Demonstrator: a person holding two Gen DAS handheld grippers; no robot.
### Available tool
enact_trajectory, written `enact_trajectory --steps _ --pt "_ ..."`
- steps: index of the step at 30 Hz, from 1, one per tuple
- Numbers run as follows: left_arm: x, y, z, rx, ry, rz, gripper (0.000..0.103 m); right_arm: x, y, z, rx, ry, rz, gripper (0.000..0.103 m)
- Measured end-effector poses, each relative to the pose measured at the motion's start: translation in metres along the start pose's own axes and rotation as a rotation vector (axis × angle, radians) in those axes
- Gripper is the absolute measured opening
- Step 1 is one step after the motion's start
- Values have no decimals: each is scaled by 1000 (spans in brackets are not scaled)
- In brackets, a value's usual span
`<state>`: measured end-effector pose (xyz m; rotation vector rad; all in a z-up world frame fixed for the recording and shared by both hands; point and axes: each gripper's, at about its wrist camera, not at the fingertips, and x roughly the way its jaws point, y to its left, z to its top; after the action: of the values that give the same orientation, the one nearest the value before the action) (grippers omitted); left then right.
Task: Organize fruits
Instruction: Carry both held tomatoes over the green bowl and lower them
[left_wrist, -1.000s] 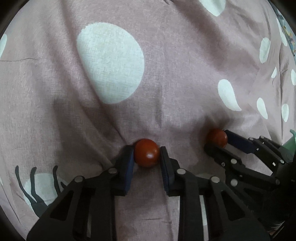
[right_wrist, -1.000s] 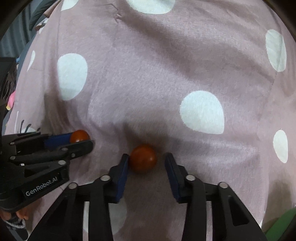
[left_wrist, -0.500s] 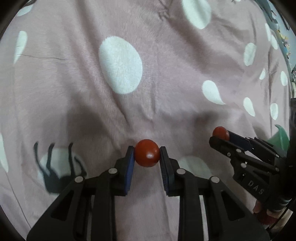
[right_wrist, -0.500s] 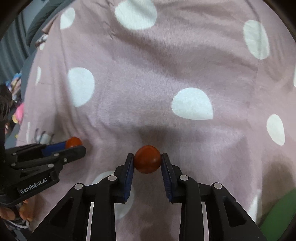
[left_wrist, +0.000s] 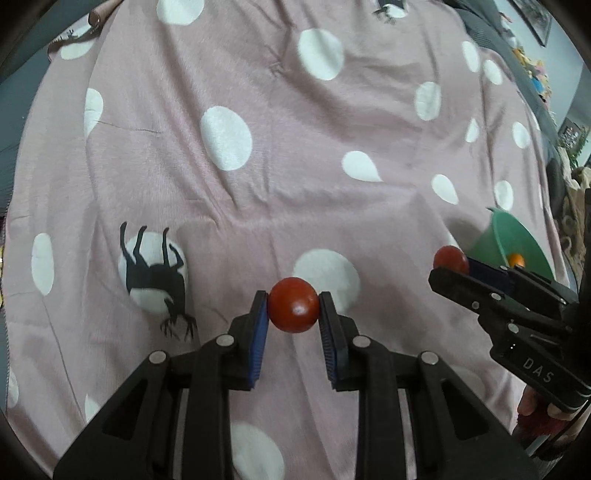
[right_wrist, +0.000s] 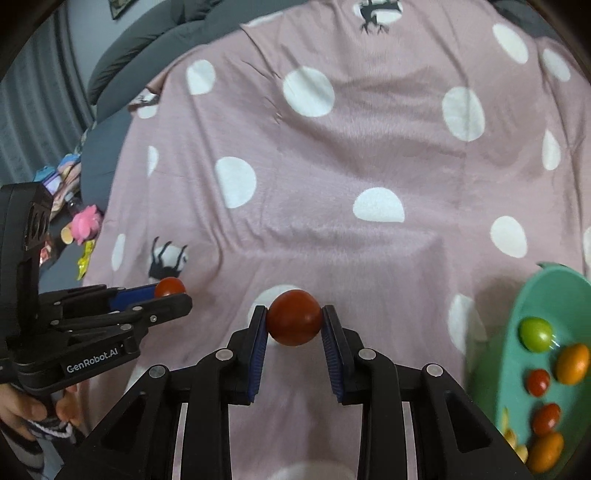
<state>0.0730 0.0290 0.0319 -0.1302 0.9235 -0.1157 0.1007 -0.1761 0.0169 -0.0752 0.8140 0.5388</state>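
Red, round and glossy, two cherry tomatoes are in grasp, one per tool. The left hand-held gripper (left_wrist: 293, 308) has its blue-padded fingers clamped on the first red cherry tomato (left_wrist: 293, 310), held above the pink polka-dot fabric cover (left_wrist: 258, 184). The right hand-held gripper (right_wrist: 293, 321) is clamped in the same way on the second red cherry tomato (right_wrist: 294, 322).

One teal plastic bowl (right_wrist: 535, 295) sits at the right edge of the cover, near the right hand-held gripper. Six small fruits can be counted in it in the right wrist view: one green (right_wrist: 535, 333), two orange and two red, with part of one yellow piece at the lower rim.

Two black animal silhouettes are printed on the cover in the right wrist view, one near (right_wrist: 168, 258) and one at the far edge.

Readable markings: "GenRobot.AI" on the body of the left tool, "DAS" on the body of the right tool.
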Motion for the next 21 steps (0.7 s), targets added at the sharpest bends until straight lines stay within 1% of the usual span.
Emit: enact_trajectory --steps 2,3,11,18,21 --pt "-11 -5 -8 10 -9 -5 26 -10 6 -5 -4 -12 0 31" --pt "-5 -13 -7 13 -11 -4 26 -14 7 -7 -6 -15 1 31" --pt "-21 -44 -21 58 -31 -7 26 -52 8 -25 4 -45 -1 31" --pt "-28 -69 -20 108 -34 -43 26 -83 -7 -38 53 -99 -32 31" --pt "-27 -84 -17 136 -38 -59 26 -95 -20 -43 81 -117 -63 31"
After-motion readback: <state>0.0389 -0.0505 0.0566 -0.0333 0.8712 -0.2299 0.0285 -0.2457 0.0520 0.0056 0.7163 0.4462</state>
